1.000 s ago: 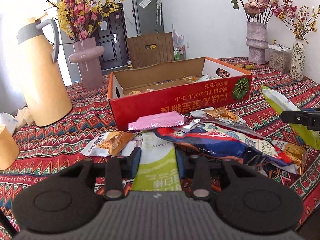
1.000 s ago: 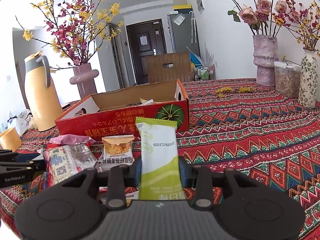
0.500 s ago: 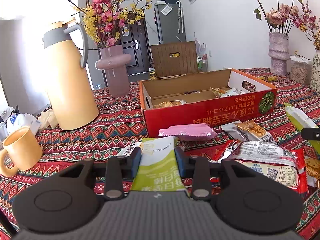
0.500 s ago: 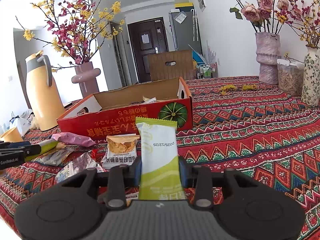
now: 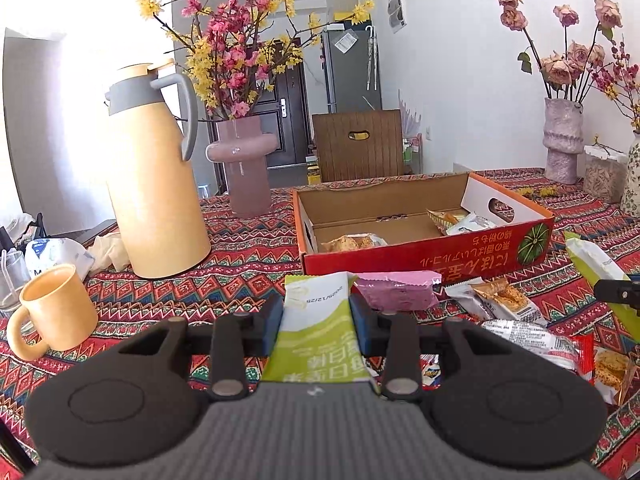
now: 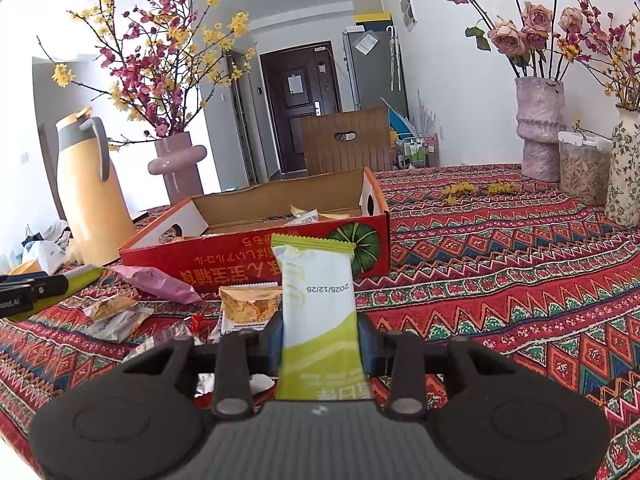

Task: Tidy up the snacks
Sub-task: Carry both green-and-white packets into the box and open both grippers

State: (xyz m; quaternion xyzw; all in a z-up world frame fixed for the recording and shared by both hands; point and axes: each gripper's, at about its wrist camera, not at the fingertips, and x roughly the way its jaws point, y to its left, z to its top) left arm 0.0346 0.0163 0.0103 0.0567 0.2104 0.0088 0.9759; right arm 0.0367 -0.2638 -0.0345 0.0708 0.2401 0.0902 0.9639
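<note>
My left gripper (image 5: 316, 322) is shut on a green-and-white snack packet (image 5: 320, 332), lifted above the patterned tablecloth. My right gripper (image 6: 320, 338) is shut on a second green-and-white packet (image 6: 318, 300), held upright. Ahead of both stands an open red cardboard box (image 5: 432, 258) with a few wrapped snacks inside. Loose snacks lie in front of it: a pink packet (image 5: 398, 294), an orange biscuit packet (image 5: 502, 300) and a white-and-orange one (image 6: 248, 306). The right gripper with its packet shows at the right edge of the left wrist view (image 5: 616, 292); the left gripper shows at the left edge of the right wrist view (image 6: 32, 292).
A tall yellow thermos jug (image 5: 154, 184) and a yellow mug (image 5: 56, 312) stand on the left. A pink vase with blossom branches (image 5: 244, 168) is behind the box. Vases (image 6: 538, 132) and a clear jar (image 6: 582, 170) line the right wall. A wooden chair (image 5: 358, 146) stands beyond the table.
My left gripper has risen with its packet and swung left, so the thermos jug and mug now sit more in view. The right gripper and its packet have kept still.
</note>
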